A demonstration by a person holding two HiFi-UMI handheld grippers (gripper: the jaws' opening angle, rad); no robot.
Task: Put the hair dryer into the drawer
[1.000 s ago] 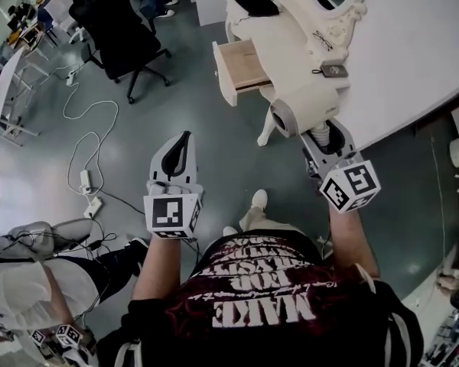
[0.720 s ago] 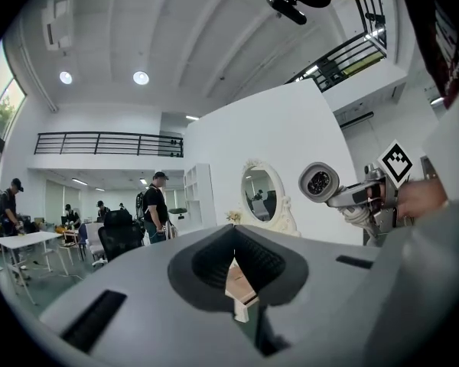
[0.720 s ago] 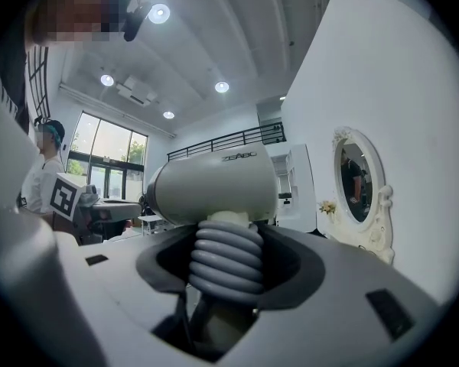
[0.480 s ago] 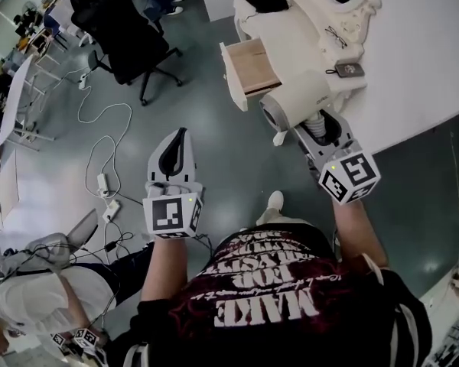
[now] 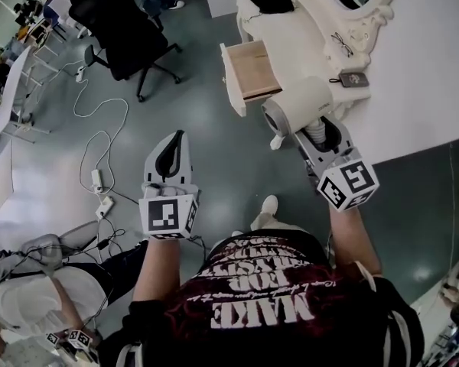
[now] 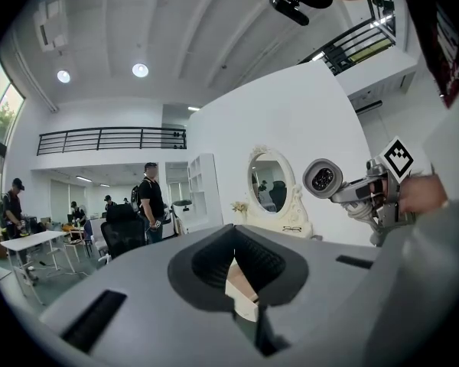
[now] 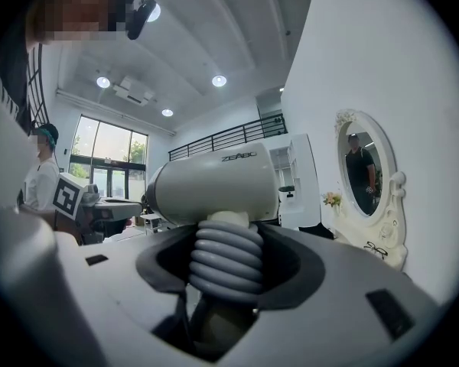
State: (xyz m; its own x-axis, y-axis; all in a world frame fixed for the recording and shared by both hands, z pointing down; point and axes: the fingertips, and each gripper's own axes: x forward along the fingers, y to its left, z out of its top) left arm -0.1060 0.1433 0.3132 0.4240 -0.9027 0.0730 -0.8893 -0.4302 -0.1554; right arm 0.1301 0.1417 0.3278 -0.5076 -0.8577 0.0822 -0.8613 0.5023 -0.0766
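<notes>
Now | right tool [image 5: 320, 128] clamps hair dryer [image 5: 294, 107] handle, near open drawer [image 5: 252, 71] | left tool [image 5: 179, 138] closed, empty | stowing not yet done

Hair dryer [image 5: 298, 109] is recorded as cream with a grey ribbed handle. Drawer [image 5: 252, 69] is noted pale wood inside, and dressing table [image 5: 287, 33] cream.
</notes>
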